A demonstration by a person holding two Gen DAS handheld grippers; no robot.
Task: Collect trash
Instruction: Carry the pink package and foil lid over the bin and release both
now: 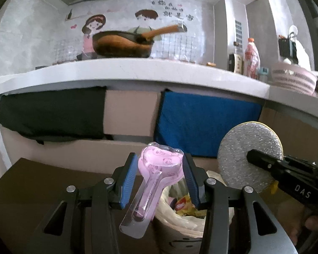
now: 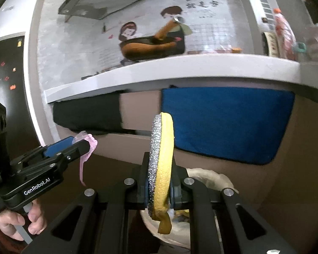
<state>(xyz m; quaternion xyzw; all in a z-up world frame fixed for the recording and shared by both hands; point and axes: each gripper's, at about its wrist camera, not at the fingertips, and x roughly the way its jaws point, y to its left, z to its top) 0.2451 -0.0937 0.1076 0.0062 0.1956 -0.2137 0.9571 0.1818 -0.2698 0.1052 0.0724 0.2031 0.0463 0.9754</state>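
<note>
Both pickups look done — only the drop is left. The left gripper (image 1: 160,177) is clamped on a pink blister pack (image 1: 156,167), whose tail hangs toward 7 o'clock. The right gripper (image 2: 159,187) is squeezed nearly together on a round scrubber (image 2: 161,160), held on edge. The lined bin (image 1: 180,220) sits just below and ahead of both, at 6 o'clock in each view, with wrappers already inside. I judge that releasing over it finishes these two pieces.

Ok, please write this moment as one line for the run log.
left hand-held gripper: holds pink blister pack | right hand-held gripper: holds round scouring pad | lined trash bin: below both, partly full
</note>
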